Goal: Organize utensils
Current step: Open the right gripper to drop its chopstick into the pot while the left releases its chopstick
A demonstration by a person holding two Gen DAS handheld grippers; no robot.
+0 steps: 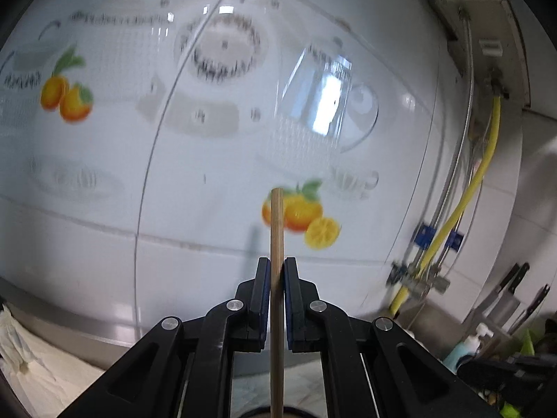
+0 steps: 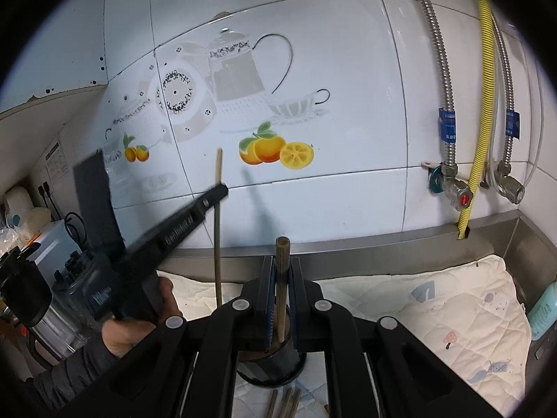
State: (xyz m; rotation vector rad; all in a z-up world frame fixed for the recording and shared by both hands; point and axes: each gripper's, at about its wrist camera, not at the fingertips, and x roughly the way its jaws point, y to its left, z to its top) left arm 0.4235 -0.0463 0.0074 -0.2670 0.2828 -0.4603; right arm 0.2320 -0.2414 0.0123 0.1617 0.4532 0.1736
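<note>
My left gripper (image 1: 276, 265) is shut on a pale wooden chopstick (image 1: 277, 223) that stands upright in front of the tiled wall. The right wrist view shows that same gripper (image 2: 222, 191) at the left, gripped by a person's hand (image 2: 139, 327), with its pale chopstick (image 2: 218, 244) hanging down toward the cloth. My right gripper (image 2: 282, 265) is shut on a darker wooden chopstick (image 2: 282, 254), whose lower end reaches into a dark round holder (image 2: 257, 371) directly below the jaws. Several more dark chopsticks (image 2: 287, 404) lie on the cloth in front of the holder.
A white quilted cloth (image 2: 435, 306) covers the steel counter. Metal hoses, a yellow hose (image 2: 485, 104) and valves (image 2: 459, 195) run down the wall at right, near a teal bottle (image 2: 544, 310). Small appliances (image 2: 52, 271) crowd the left. Knives (image 1: 504, 296) hang at the far right.
</note>
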